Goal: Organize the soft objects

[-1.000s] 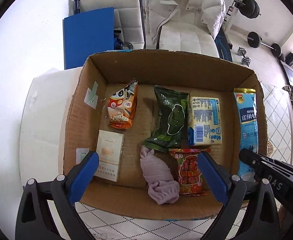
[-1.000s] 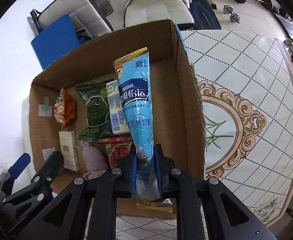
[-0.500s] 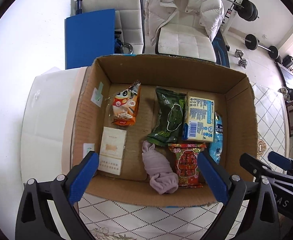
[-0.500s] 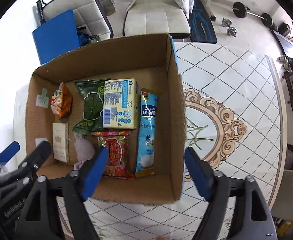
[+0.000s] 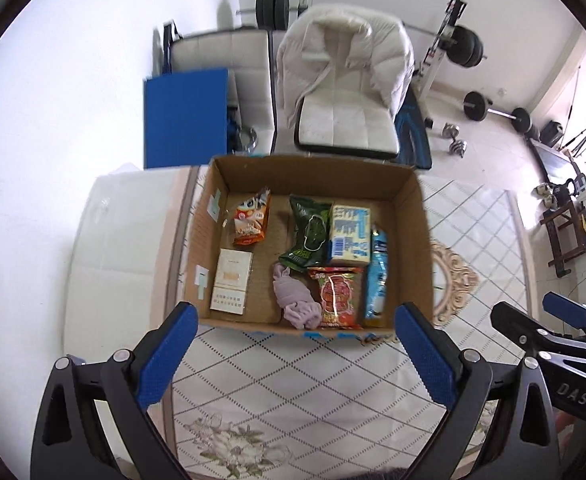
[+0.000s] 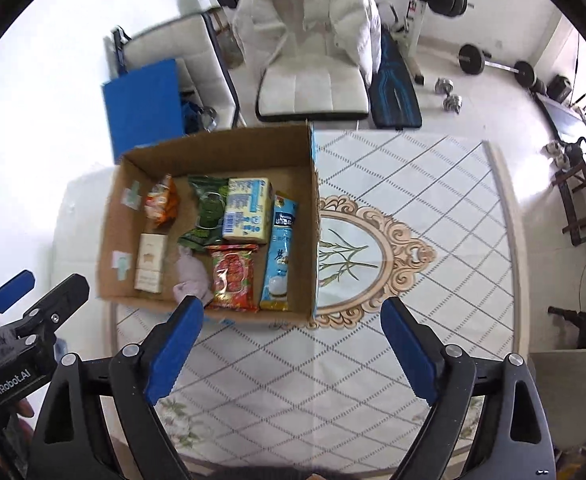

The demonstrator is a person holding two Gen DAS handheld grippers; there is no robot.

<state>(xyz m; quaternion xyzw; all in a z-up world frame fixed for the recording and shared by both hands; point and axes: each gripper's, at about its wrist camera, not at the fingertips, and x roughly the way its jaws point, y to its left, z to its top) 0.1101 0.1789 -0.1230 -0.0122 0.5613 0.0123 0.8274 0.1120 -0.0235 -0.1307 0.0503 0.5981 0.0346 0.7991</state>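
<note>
An open cardboard box (image 5: 421, 240) (image 6: 313, 232) stands on the patterned table. Inside lie an orange snack bag (image 5: 250, 222), a white flat pack (image 5: 231, 280), a green bag (image 5: 307, 236), a yellow-blue pack (image 5: 349, 233), a lilac cloth (image 5: 297, 304), a red candy bag (image 5: 339, 296) and a long blue Nestle pouch (image 5: 376, 276) (image 6: 280, 252) by the right wall. My left gripper (image 5: 293, 352) is open and empty, held back above the box's near side. My right gripper (image 6: 289, 352) is open and empty, right of the left one.
The table (image 6: 433, 280) has a diamond-patterned cloth with an oval ornament right of the box. Beyond the table stand a white chair with a jacket (image 5: 345, 92), a blue board (image 5: 185, 116), and weights (image 5: 493, 110) on the floor.
My right gripper opened and let the blue Nestle pouch go into the box by the right wall. Both grippers then pulled back and up away from the box.
</note>
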